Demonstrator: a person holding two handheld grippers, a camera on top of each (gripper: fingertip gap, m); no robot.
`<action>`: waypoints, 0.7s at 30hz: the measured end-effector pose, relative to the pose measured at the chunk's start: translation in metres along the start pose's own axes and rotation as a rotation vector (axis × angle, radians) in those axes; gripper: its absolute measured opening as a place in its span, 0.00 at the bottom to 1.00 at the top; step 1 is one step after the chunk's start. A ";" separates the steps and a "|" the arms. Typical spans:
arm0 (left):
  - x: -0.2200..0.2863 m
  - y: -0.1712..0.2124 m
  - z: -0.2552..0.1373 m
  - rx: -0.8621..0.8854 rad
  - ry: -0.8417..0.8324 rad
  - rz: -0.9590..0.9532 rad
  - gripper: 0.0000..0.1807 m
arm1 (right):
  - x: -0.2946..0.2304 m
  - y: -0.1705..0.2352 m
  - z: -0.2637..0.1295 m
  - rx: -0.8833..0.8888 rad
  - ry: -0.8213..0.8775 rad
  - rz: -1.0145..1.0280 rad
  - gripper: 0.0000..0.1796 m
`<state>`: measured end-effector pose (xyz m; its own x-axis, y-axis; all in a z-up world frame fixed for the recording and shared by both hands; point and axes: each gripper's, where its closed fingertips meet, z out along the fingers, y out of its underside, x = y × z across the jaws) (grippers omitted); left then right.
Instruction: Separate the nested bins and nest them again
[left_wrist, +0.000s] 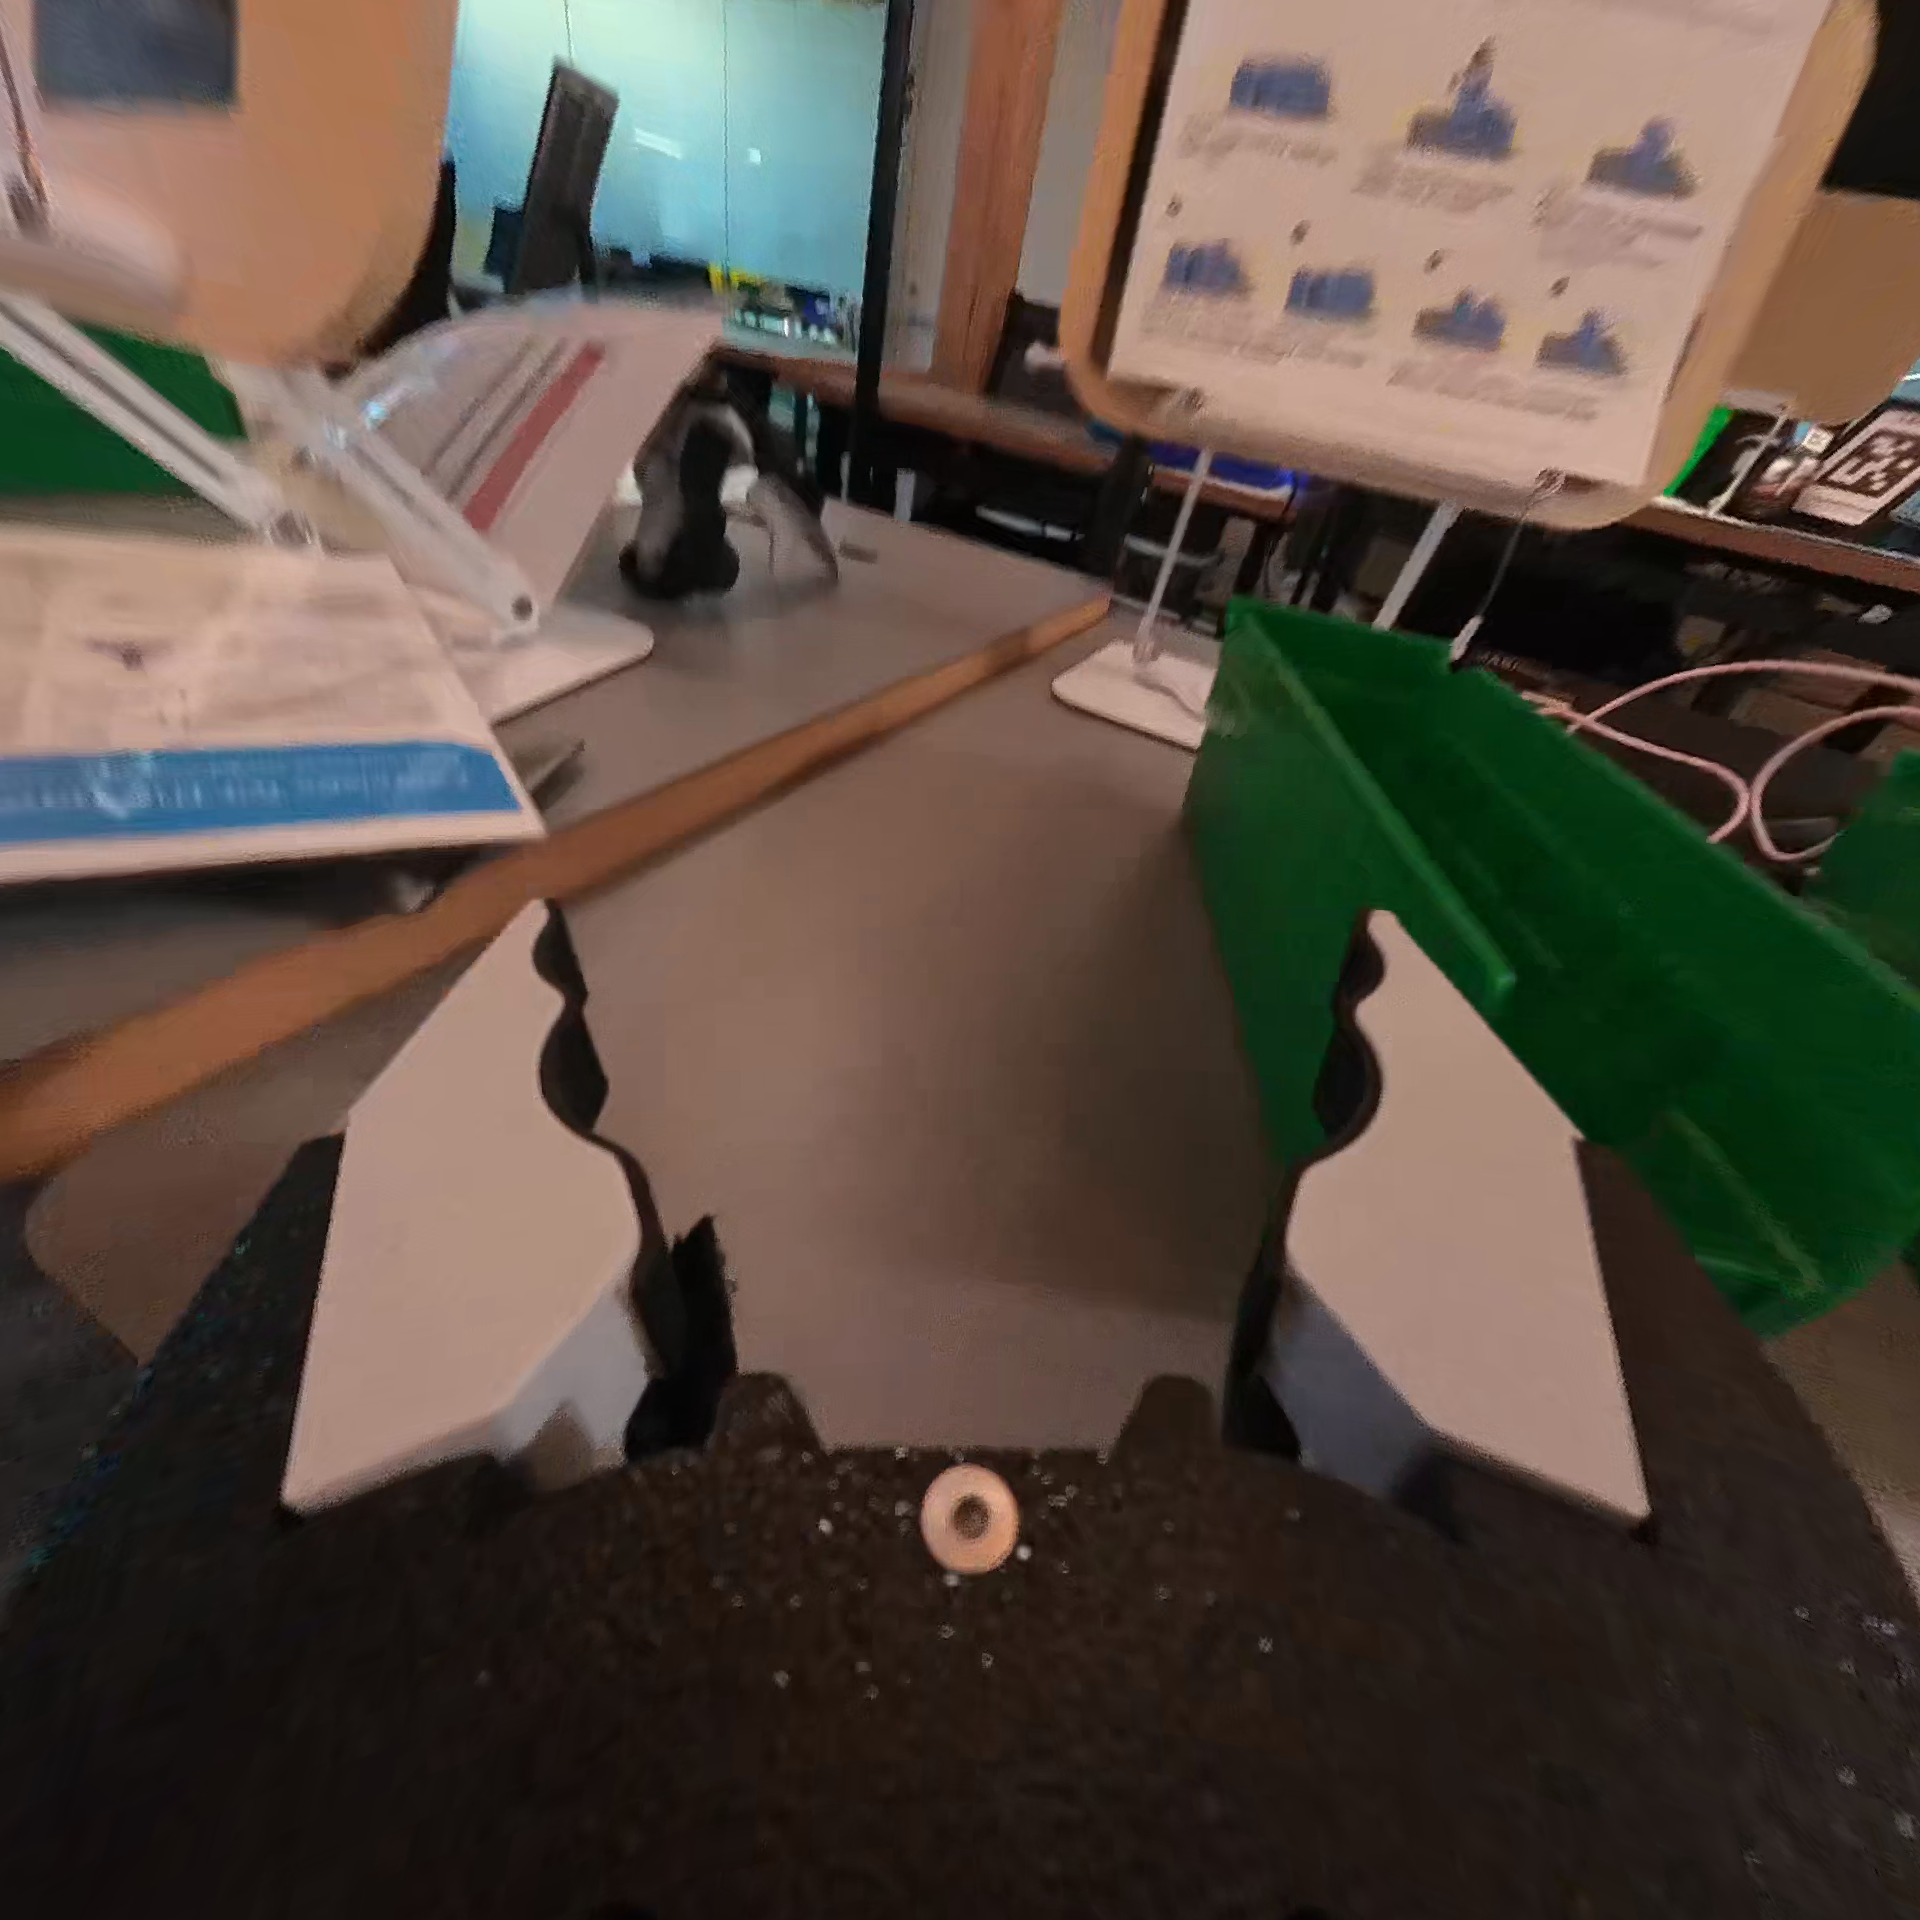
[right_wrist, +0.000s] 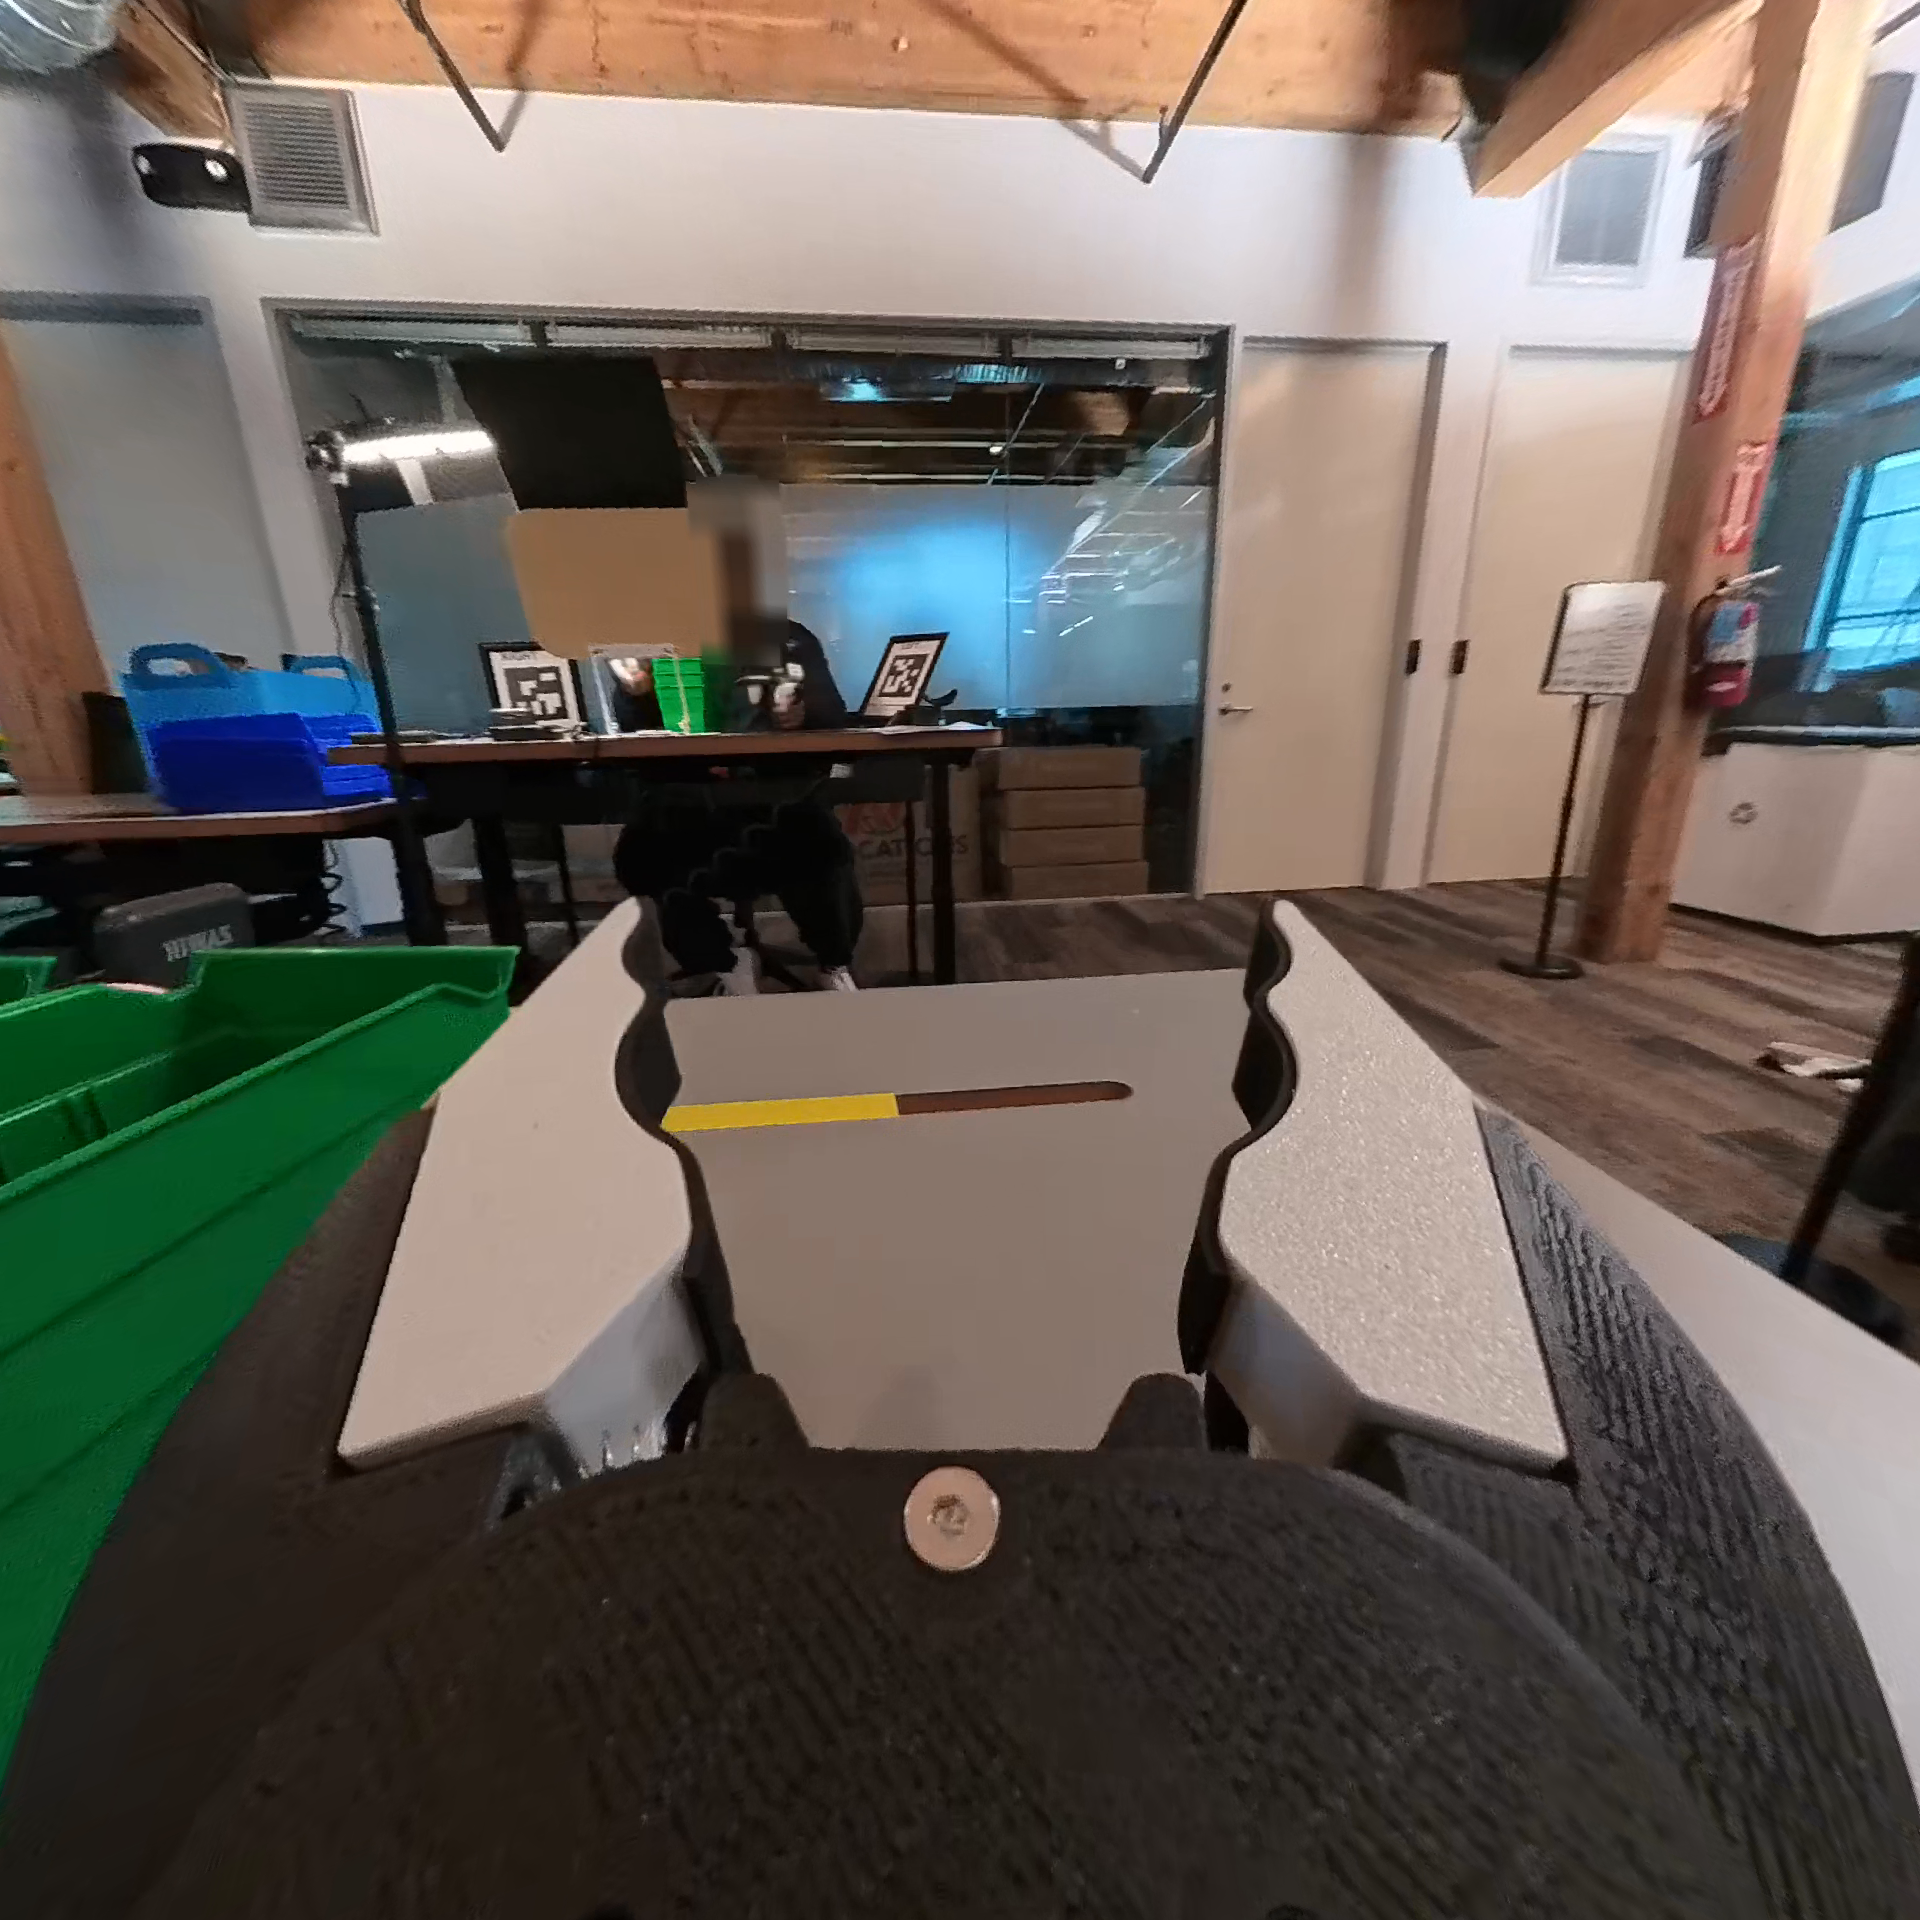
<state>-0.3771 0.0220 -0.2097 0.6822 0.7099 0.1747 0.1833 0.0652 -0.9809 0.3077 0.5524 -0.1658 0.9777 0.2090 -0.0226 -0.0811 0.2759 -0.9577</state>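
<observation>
Bins (right_wrist: 156, 1122) of green plastic sit at about nine o'clock of the right gripper (right_wrist: 951, 997) in the right wrist view, nested one inside another with their rims stepped, lying just beside the left finger (right_wrist: 530, 1174) without being between the fingers. That gripper's jaws stand wide apart and hold nothing; only bare grey table (right_wrist: 935, 1247) shows in the gap, crossed by a strip of yellow and brown tape (right_wrist: 894, 1103) at twelve o'clock. Farther off at eleven o'clock a person (right_wrist: 758, 831) sits behind a dark desk (right_wrist: 675, 743), with blue bins (right_wrist: 249, 748) at ten o'clock and a sign stand (right_wrist: 1600, 644) at two o'clock.

In the left wrist view the picture is blurred. At ten o'clock a printed sheet (left_wrist: 229, 707) with a blue band lies on a raised board (left_wrist: 623, 758) with a wooden edge, and a clear plastic stand (left_wrist: 416, 488) leans above it. A small black object (left_wrist: 686, 530), too blurred to name, stands at eleven o'clock. The left gripper (left_wrist: 956, 935) is spread wide and empty, grey table surface lying between its fingers. A card with blue pictures (left_wrist: 1434, 239) hangs at one o'clock. A green bin (left_wrist: 1558, 935) lies at two to three o'clock, its near wall partly behind the right finger (left_wrist: 1434, 1143); whether they touch I cannot tell. Pink cables (left_wrist: 1704, 748) trail behind the bin.
</observation>
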 end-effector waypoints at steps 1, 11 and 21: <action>-0.006 0.008 0.004 -0.020 -0.003 -0.021 0.77 | 0.000 -0.003 -0.007 0.003 0.013 -0.014 0.61; 0.013 0.015 0.031 -0.058 0.067 0.068 0.70 | -0.027 -0.036 -0.070 0.042 0.059 -0.202 0.60; 0.007 0.017 0.046 -0.079 0.074 -0.040 0.72 | -0.213 -0.120 -0.151 0.250 -0.336 -0.394 0.51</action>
<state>-0.4020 0.0602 -0.2290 0.7233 0.6536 0.2226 0.2651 0.0347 -0.9636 0.1390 0.3331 -0.0894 0.8317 0.3207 0.4533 0.1931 0.5984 -0.7776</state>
